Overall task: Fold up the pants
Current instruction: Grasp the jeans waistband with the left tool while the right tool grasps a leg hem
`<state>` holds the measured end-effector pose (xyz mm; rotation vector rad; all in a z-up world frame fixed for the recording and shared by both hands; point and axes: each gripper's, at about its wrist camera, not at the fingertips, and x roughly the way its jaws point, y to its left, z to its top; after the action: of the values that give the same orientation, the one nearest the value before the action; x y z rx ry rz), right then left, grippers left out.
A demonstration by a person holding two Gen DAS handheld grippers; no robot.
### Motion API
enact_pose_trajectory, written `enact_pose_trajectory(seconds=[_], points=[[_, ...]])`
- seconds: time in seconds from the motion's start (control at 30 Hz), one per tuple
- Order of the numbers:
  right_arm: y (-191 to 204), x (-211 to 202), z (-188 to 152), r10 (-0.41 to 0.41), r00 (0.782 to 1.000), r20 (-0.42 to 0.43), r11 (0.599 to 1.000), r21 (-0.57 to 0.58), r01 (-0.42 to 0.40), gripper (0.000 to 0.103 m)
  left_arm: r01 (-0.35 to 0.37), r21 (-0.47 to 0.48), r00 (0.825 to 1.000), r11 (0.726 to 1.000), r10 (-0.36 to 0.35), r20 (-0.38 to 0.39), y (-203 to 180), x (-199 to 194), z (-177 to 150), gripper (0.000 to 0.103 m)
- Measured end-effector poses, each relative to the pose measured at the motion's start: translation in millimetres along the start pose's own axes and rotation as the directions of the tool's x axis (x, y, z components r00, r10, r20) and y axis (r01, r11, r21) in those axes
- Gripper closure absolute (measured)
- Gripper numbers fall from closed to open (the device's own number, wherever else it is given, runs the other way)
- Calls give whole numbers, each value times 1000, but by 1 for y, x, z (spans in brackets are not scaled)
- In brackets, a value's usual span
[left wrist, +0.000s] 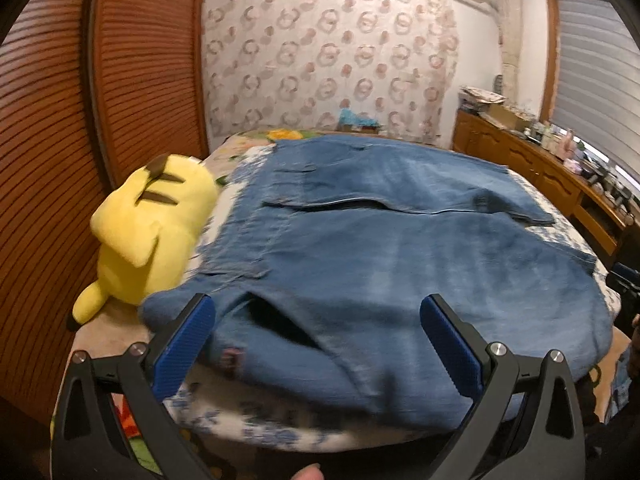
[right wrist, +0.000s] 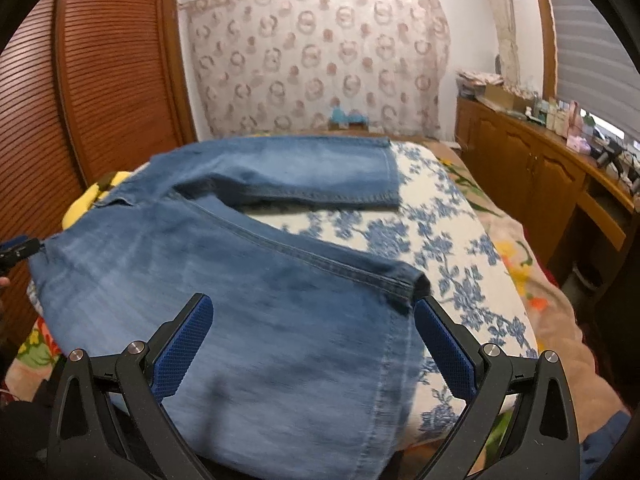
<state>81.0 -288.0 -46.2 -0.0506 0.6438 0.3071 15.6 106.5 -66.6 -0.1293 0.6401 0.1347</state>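
Blue denim pants (left wrist: 392, 248) lie spread flat on the bed, waistband to the left, both legs running right. My left gripper (left wrist: 318, 310) is open over the near waist corner, its blue pads wide apart above the cloth. In the right wrist view the pants (right wrist: 224, 280) show both legs apart, the far leg (right wrist: 304, 172) and the near leg with its hem (right wrist: 404, 284). My right gripper (right wrist: 312, 308) is open over the near leg's hem end. The left gripper's tip (right wrist: 18, 248) shows at the left edge.
A yellow plush toy (left wrist: 152, 232) lies on the bed left of the waistband. A blue-flowered white sheet (right wrist: 452, 248) covers the bed. A slatted wooden wardrobe (left wrist: 132, 64) stands left, a cluttered wooden sideboard (left wrist: 560, 172) right, a patterned curtain (left wrist: 328, 60) behind.
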Motion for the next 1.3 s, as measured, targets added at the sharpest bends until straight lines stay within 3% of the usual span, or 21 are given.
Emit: enact_pose_trajectory(seconds=[0.2, 0.47, 0.53, 0.67, 0.93, 1.0, 1.1, 1.2, 1.3], points=[[-13, 8, -8, -29, 999, -26, 1000, 3, 29, 0, -34, -63, 999, 997, 35, 26, 38, -5, -8, 1], [-16, 8, -14, -30, 999, -39, 1000, 4, 30, 0, -51, -133, 999, 990, 50, -13, 66, -1, -16, 9], [-18, 6, -15, -32, 999, -40, 999, 5, 33, 0, -51, -144, 998, 988, 46, -32, 68, 3, -21, 13], [-20, 3, -17, -41, 998, -48, 999, 3, 41, 0, -42, -138, 998, 990, 34, -57, 63, 11, -28, 34], [-28, 2, -22, -55, 996, -68, 998, 14, 56, 1, -50, -154, 994, 987, 34, -107, 65, 25, -34, 39], [-30, 1, -24, -58, 996, -73, 998, 13, 59, 1, -40, -153, 994, 987, 24, -106, 65, 25, -35, 56], [-33, 0, -28, -38, 996, -87, 999, 16, 39, 2, -27, -140, 996, 990, 15, -83, 62, 19, -33, 72], [-36, 0, -31, -29, 995, -99, 999, 22, 31, 3, -14, -117, 998, 993, 8, -54, 58, 13, -26, 84], [-39, 1, -34, -30, 993, -110, 999, 21, 32, 5, -2, -99, 1000, 995, -1, -28, 53, 7, -17, 87]])
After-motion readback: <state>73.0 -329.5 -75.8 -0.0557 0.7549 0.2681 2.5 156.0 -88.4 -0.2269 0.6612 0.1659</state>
